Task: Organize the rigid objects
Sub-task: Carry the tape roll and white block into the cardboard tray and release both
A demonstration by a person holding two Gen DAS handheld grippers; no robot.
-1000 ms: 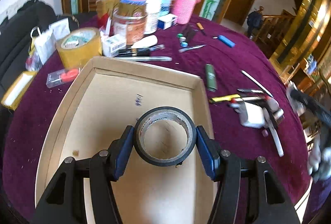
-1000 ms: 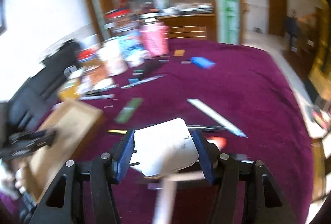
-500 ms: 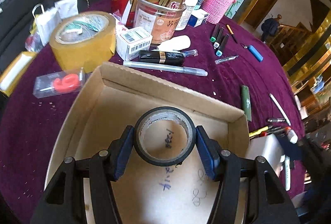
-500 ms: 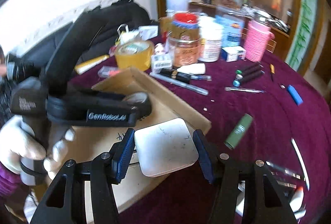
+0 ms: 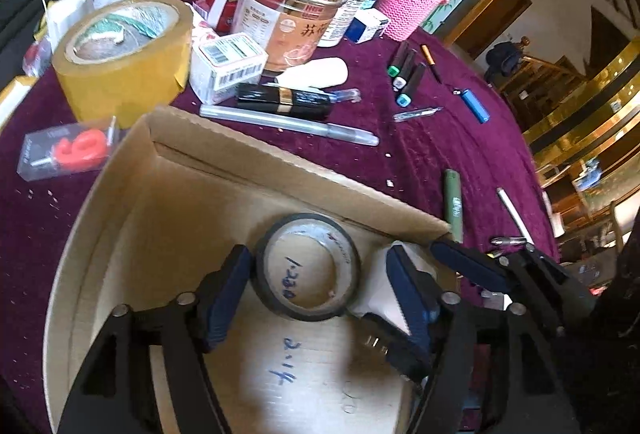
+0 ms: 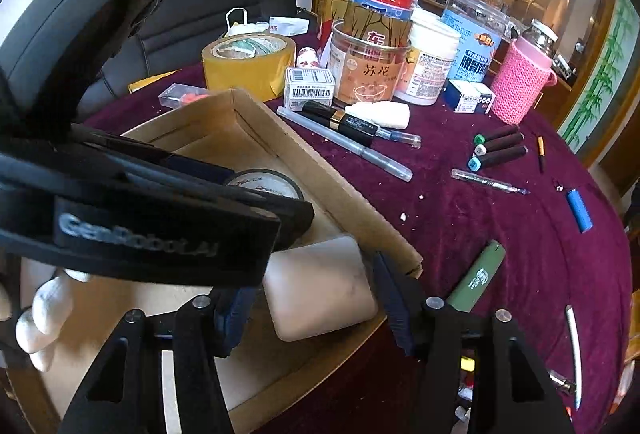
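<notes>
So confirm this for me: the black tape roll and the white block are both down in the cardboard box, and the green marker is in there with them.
Not quite. The black tape roll and white block are in the cardboard box, but the green marker lies outside it on the purple cloth, as the right wrist view shows.

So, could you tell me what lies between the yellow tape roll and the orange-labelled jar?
A small white barcoded box sits between the yellow tape roll and the orange-labelled jar, clearest in the right wrist view.
</notes>
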